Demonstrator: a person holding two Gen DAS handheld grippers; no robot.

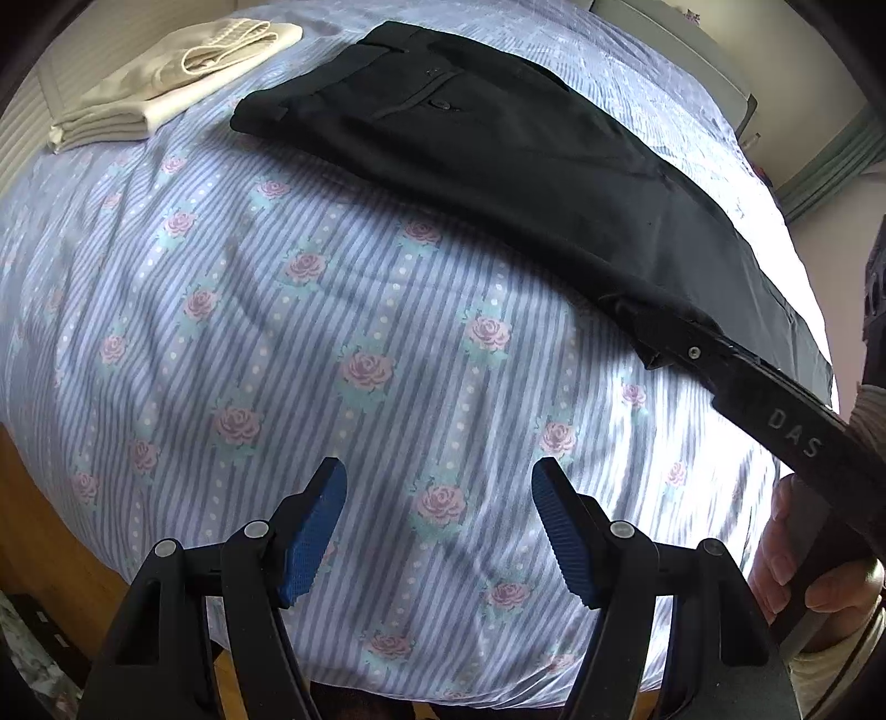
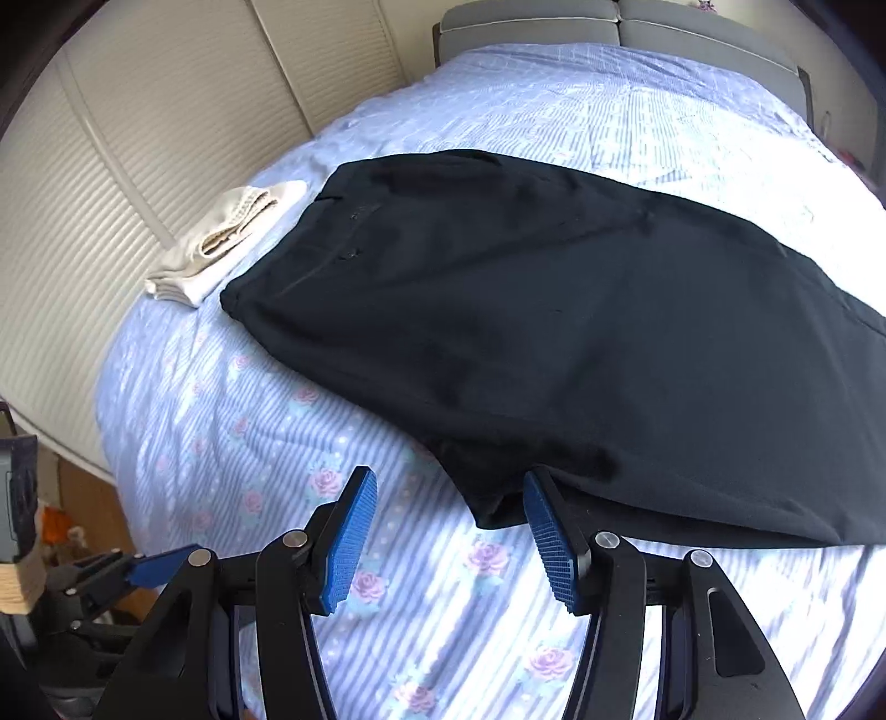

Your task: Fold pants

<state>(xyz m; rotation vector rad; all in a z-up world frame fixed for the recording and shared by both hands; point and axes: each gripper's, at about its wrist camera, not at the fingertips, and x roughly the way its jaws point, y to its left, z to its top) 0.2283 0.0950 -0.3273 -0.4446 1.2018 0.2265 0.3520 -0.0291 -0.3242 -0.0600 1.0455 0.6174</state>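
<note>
Black pants (image 1: 498, 149) lie flat on the floral striped bed (image 1: 277, 310), waistband to the far left, legs running right. They also show in the right wrist view (image 2: 554, 332). My left gripper (image 1: 437, 526) is open and empty above the bedsheet, well short of the pants. My right gripper (image 2: 448, 531) is open, with its right pad at the pants' near edge; nothing is between the pads. In the left wrist view the right gripper (image 1: 664, 338) reaches the pants' near edge.
A folded cream garment (image 1: 166, 83) lies at the far left of the bed, just beyond the waistband; it also shows in the right wrist view (image 2: 221, 249). A slatted white wardrobe (image 2: 111, 194) stands left of the bed. A grey headboard (image 2: 554, 22) is at the far end.
</note>
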